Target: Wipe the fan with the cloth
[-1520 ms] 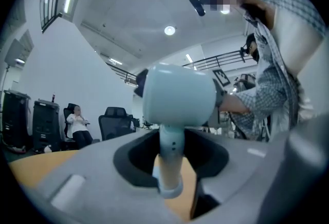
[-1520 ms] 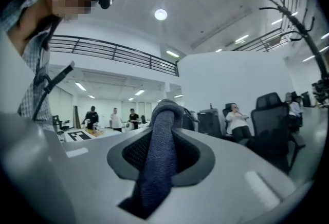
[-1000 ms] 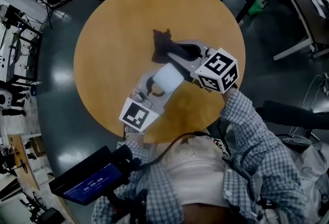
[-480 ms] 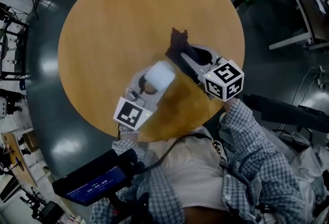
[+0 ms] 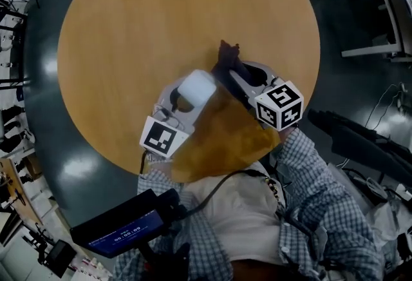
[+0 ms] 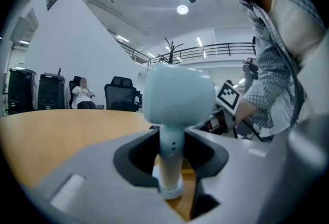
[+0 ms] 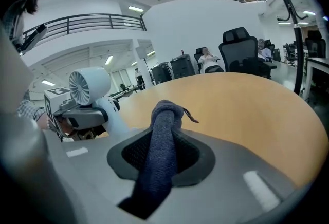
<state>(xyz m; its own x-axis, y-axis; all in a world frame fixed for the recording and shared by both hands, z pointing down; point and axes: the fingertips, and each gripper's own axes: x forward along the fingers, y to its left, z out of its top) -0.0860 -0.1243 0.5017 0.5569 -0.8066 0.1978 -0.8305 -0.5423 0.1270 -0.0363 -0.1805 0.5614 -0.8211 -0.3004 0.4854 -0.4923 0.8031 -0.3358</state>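
My left gripper is shut on the stem of a small white handheld fan, which stands upright with its rounded head above the jaws. In the left gripper view the fan head fills the centre and the stem sits between the jaws. My right gripper is shut on a dark blue cloth, bunched into a roll that sticks out past the jaws. Cloth and fan are a short way apart, low over the round wooden table. The right gripper view shows the fan's grille to the left.
The table's near edge lies just under both hands, next to the person's body. A dark screen hangs at the lower left. Office chairs and seated people stand beyond the table; a desk frame is at the right.
Both grippers have come down toward the table, still side by side, with fan and cloth in them. The cloth hangs less loosely and looks more bunched.
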